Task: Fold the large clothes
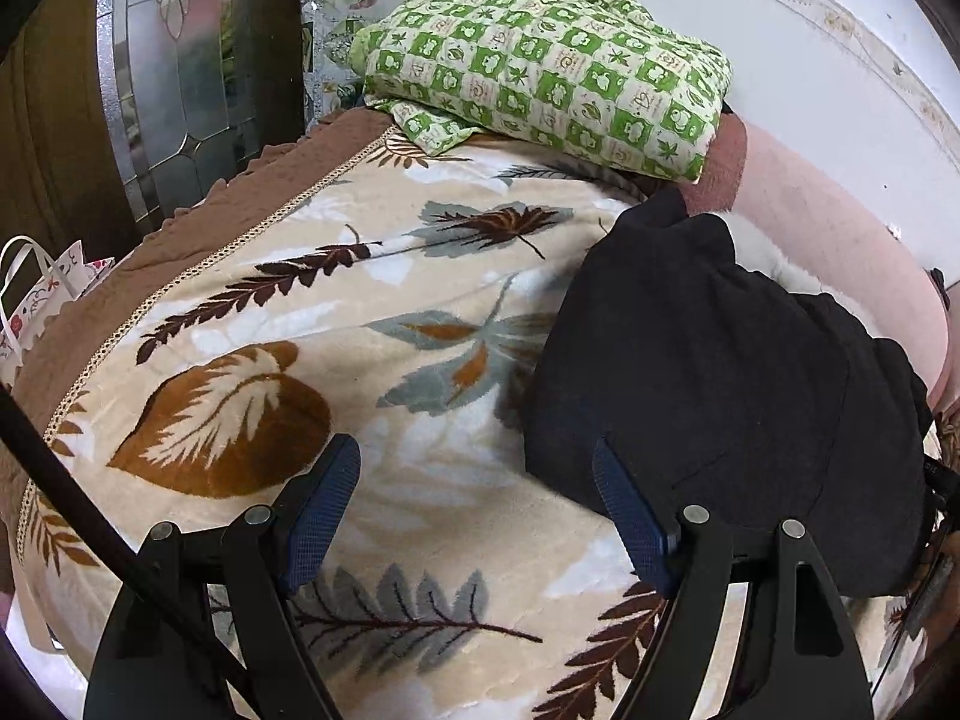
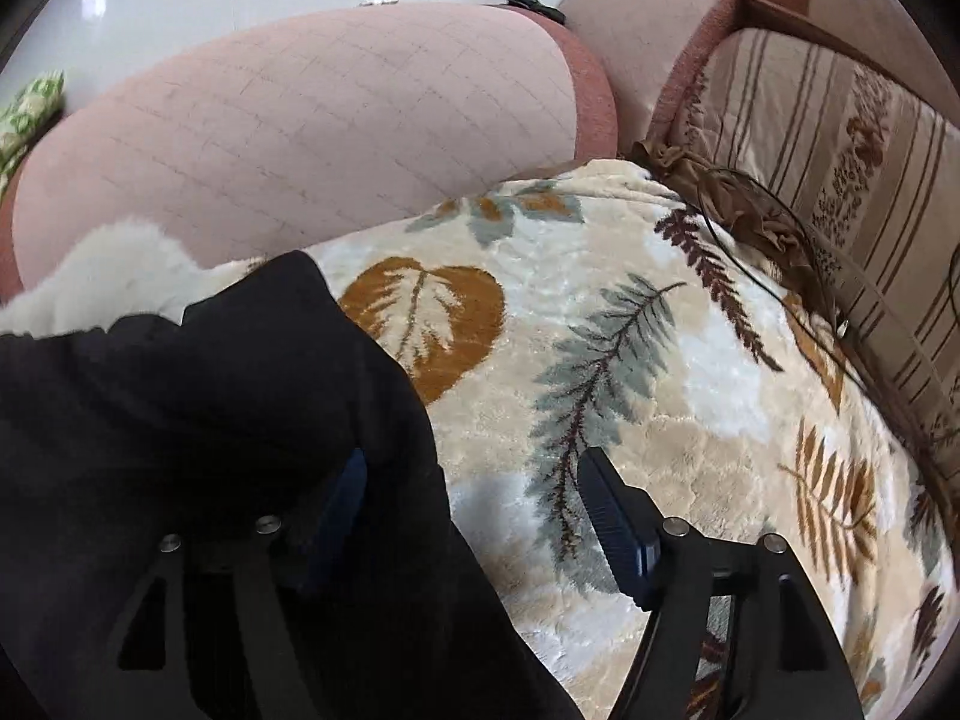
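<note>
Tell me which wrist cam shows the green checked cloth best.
Left wrist: the green checked cloth lies folded and almost whole at the far end of the leaf blanket. Right wrist catches only a blurred corner at its left edge.

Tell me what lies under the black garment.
The black garment lies on the leaf-patterned blanket. A white fluffy fabric sticks out from beneath its far edge. How far that fabric reaches underneath is covered.

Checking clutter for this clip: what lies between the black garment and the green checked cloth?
Only bare leaf-print blanket separates the black garment from the green checked cloth, seen in the left wrist view.
</note>
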Available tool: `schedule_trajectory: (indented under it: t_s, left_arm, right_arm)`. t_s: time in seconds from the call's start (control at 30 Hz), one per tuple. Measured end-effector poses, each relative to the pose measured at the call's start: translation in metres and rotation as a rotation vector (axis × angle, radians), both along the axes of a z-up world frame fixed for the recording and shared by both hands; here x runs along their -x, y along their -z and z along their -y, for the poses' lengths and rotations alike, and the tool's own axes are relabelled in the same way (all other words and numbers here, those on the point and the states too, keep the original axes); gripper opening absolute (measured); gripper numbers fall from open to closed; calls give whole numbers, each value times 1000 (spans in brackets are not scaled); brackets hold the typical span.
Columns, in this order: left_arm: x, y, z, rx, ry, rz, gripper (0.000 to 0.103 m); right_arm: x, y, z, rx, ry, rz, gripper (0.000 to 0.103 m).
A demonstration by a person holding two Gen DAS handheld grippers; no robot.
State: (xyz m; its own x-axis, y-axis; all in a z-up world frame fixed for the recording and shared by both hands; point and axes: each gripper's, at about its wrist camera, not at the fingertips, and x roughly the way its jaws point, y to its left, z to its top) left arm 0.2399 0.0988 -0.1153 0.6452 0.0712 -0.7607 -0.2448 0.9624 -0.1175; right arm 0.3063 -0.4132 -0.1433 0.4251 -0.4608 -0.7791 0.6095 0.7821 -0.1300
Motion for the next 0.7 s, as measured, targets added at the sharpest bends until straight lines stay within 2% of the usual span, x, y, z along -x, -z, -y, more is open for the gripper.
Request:
schedule_trajectory:
  t_s: [0.07, 0.17, 0.2, 0.33, 0.47, 0.5, 0.57, 0.6, 0.63, 0.7]
  left_arm:
    - [1, -2, 0, -2, 1, 3, 79]
    - [3, -6, -1, -14, -3, 15, 79]
    - [3, -7, -1, -17, -7, 18, 79]
    - [5, -10, -9, 4, -29, 25, 79]
    - [8, -13, -14, 18, -50, 36, 79]
    - [8, -13, -14, 18, -49, 36, 79]
    - [9, -13, -15, 12, -42, 36, 79]
    - [9, -14, -16, 5, -41, 36, 79]
    - [9, -14, -16, 3, -42, 37, 79]
    - [8, -14, -19, 6, -47, 38, 79]
  right_arm:
    - [1, -11, -8, 45, -15, -9, 77]
    - [20, -31, -10, 75, -7, 61, 77]
    - [32, -43, -14, 70, -16, 107, 77]
    - [50, -75, -39, 21, -96, 201, 77]
    - [41, -92, -91, -62, -234, 231, 75]
    - [36, -92, -103, -81, -265, 231, 72]
    - [18, -85, -132, -123, -353, 218, 50]
    - [9, -79, -143, -135, -381, 205, 42]
    - [0, -72, -151, -134, -392, 187, 30]
    - [-26, -51, -163, -91, -371, 128, 28]
